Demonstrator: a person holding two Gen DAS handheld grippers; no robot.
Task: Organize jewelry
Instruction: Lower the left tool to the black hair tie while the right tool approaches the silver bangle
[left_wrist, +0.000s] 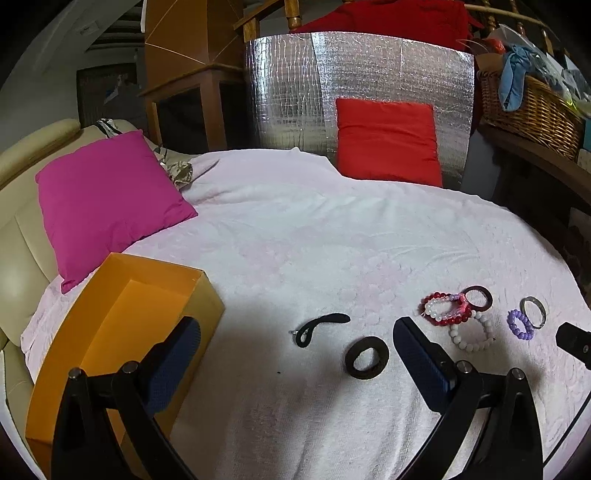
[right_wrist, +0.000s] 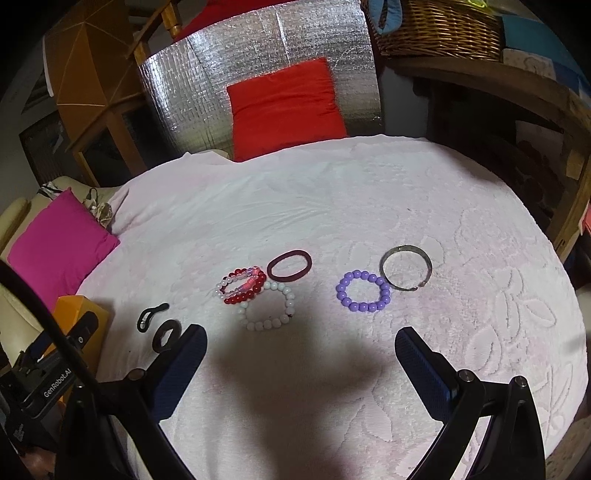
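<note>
Jewelry lies loose on a pale pink blanket (right_wrist: 332, 206), mid-frame in the right wrist view. Purple bead bracelet (right_wrist: 363, 291) sits right of centre, touching a silver bangle (right_wrist: 405, 268) just up-right of it. Left of centre: white bead bracelet (right_wrist: 266, 307), w/ a red bead bracelet (right_wrist: 246, 286) overlapping its upper left and a pink-and-clear bead strand lying across the red one. Maroon band (right_wrist: 289, 266) just above that cluster. Further left, near the frame's lower left: dark ring (right_wrist: 167, 335) and a black elastic loop (right_wrist: 150, 316), apart from each other.

Right gripper (right_wrist: 301, 352) at bottom of frame, jaws spread wide, nothing between them, above bare blanket below the bracelets.

Left gripper (left_wrist: 295, 349) also spread wide & empty; in its view the dark ring lies between its fingers, near the right one. Orange box (left_wrist: 110, 325) in the lower left, open-topped, inside looks empty.

Magenta cushion (left_wrist: 110, 206) upper left of box, red cushion (left_wrist: 388, 142) against a silver foil panel (left_wrist: 288, 92) at top, wicker basket (left_wrist: 532, 107) upper right.
</note>
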